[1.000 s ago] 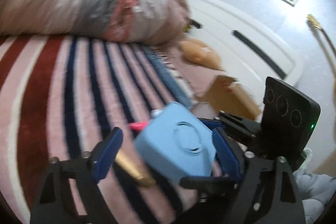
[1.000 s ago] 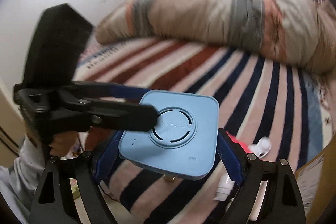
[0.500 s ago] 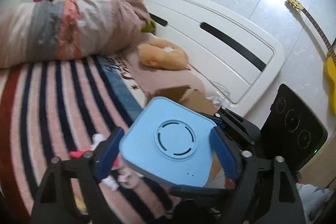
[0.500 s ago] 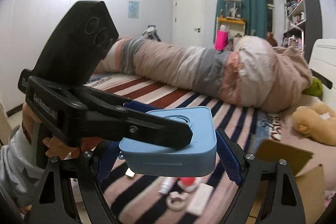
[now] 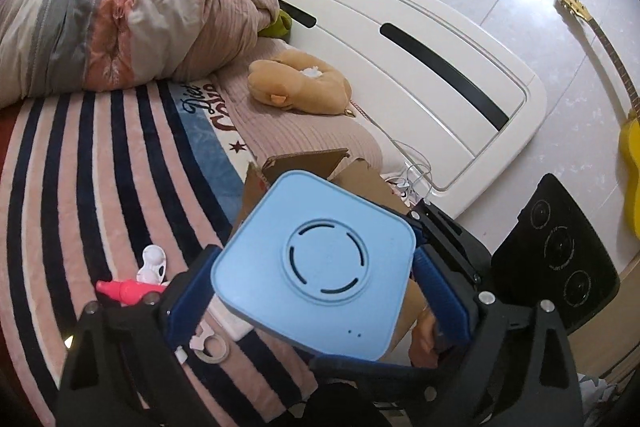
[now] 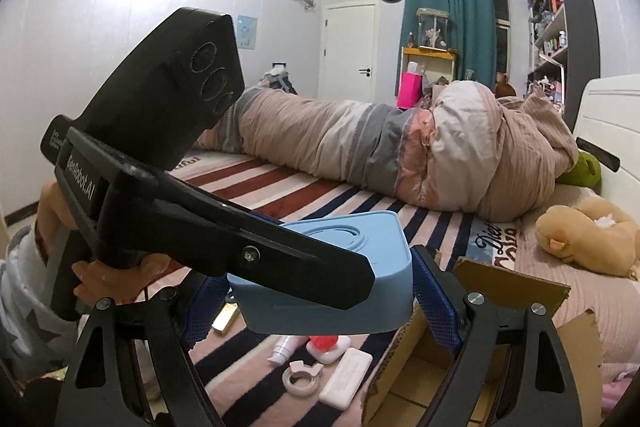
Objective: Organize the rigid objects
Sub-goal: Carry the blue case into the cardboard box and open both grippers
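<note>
Blue device (image 5: 320,267) now over cardboard box (image 5: 304,167), left tongs (image 5: 316,291) opening

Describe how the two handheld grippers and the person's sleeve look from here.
Both the left gripper and the right gripper are black frames with textured blue pads. The left one's body carries white "GenRobot.AI" lettering and three embossed circles. The sleeve is white with grey stars.

One blue box (image 5: 316,267), one cardboard carton (image 6: 516,291), one tape roll (image 6: 300,381), two grippers.
</note>
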Demonstrator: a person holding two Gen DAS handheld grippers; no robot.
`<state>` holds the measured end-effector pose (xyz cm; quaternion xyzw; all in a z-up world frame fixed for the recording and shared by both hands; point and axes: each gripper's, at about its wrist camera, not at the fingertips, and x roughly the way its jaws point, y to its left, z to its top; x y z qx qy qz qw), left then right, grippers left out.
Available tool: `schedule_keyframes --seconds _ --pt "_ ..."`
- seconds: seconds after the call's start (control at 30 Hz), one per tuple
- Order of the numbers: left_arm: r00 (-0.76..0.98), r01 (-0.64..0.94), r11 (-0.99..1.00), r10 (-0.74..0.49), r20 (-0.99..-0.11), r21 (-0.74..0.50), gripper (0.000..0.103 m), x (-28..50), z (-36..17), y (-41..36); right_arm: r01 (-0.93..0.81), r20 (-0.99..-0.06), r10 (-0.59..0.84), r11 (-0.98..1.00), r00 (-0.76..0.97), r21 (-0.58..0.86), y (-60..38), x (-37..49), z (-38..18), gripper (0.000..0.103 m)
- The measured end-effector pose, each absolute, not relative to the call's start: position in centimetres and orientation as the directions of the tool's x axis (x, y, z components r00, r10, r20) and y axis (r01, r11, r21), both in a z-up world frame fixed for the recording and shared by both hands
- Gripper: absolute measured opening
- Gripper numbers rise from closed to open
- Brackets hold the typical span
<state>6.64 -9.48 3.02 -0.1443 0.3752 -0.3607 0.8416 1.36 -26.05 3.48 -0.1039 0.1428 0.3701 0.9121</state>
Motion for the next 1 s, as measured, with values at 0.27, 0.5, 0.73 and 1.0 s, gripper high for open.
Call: schedule_keyframes --seconds 0.27,0.5,0.73,1.0 --pt "0.446 0.517 0.737 -0.665 -0.599 -0.434 0.092 7.5 3.0 -14.2 -0.647 -0.403 0.588 0.762 0.701 -0.014 -29.2 2.7 3.2 0.082" --pt "0.43 0.572 0.765 -0.587 -0.686 -0.296 0.09 8.2 3.0 -20.0 -0.577 -0.45 0.527 0.816 0.721 0.029 -33.2 4.4 2.3 0.078" --pt "0.346 0.606 0.753 -0.539 -0.768 -0.256 0.09 10.7 1.4 -24.4 -0.506 -0.535 0.479 0.856 0.696 0.108 -36.7 6.9 1.2 0.077" --pt "0.263 0.633 0.721 -0.542 -0.798 -0.281 0.09 12.0 0.6 -25.7 -0.455 -0.663 0.436 0.876 0.608 0.16 -37.4 9.8 -0.2 0.087"
